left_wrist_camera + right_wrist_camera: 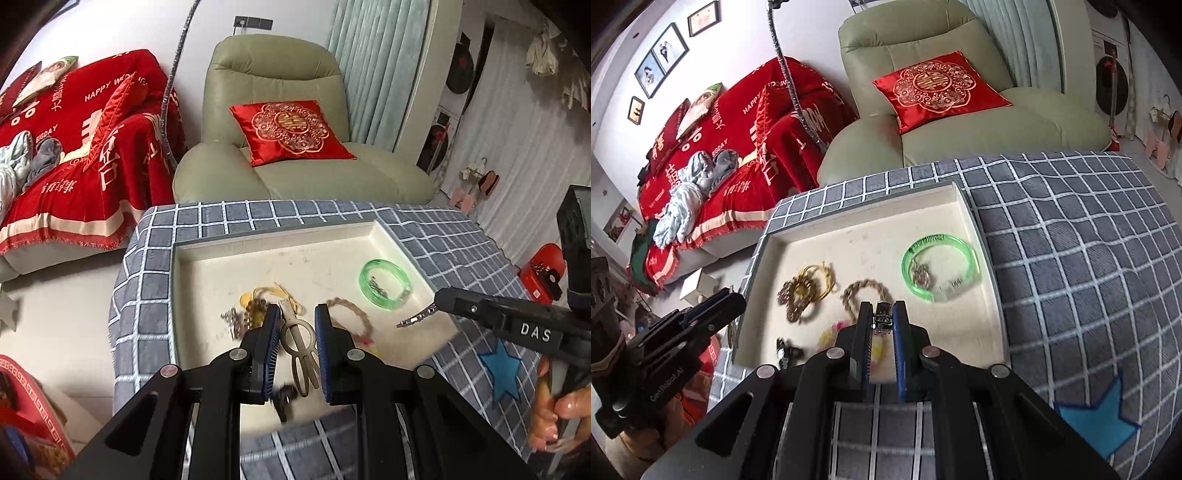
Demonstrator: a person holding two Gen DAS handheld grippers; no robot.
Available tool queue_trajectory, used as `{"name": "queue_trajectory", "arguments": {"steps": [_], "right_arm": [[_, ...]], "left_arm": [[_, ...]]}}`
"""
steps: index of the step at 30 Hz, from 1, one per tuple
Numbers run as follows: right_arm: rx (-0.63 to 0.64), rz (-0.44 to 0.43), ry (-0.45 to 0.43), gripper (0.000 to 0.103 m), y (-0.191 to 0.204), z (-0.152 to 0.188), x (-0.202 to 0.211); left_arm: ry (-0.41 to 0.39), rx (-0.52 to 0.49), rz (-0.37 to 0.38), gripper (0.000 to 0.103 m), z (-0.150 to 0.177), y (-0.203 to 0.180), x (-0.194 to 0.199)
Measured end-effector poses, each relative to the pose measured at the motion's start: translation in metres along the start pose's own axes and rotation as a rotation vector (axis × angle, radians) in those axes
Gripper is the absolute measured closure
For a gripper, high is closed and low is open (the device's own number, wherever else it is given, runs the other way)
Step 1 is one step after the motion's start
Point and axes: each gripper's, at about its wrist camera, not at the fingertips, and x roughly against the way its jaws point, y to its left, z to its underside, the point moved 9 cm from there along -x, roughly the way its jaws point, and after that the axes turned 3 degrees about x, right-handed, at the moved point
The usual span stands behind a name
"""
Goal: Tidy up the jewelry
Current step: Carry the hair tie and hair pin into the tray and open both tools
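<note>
A shallow cream tray (332,236) (964,210) lies on a grey checked cloth and holds jewelry. My left gripper (297,317) is shut on a beige hair clip (298,341) above the tray's front. My right gripper (881,314) is shut on a small dark sparkly clip (882,314); in the left wrist view (436,301) the piece (415,318) sticks out from its tips over the tray's right edge. A green bangle (385,283) (940,267) lies at the tray's right. A braided rope bracelet (354,317) (864,291) and a gold tangle (258,301) (807,291) lie mid-tray.
A dark clip (786,352) lies at the tray's front left. A blue star patch (502,369) (1097,421) marks the cloth to the right. A green armchair (295,147) with a red cushion stands behind the table, a red-covered sofa (74,147) at left.
</note>
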Motion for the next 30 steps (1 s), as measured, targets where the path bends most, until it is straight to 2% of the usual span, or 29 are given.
{"name": "queue_trajectory", "arguments": {"steps": [8,15,27,30], "right_arm": [[-0.022,0.001,0.006,0.091,-0.011,-0.003,-0.037],[-0.020,0.005,0.024,0.091,-0.019,0.011,-0.043],[0.031,0.027,0.117,0.087,-0.020,0.035,-0.052],[0.024,0.029,0.132,0.082,-0.022,0.037,-0.056]], "left_arm": [[0.031,-0.012,-0.025,0.068,0.003,-0.004,-0.039],[0.085,-0.040,-0.061,0.067,0.016,-0.002,-0.061],[0.124,-0.085,-0.115,0.067,0.025,-0.002,-0.068],[0.121,-0.090,-0.127,0.067,0.027,-0.001,-0.067]]}}
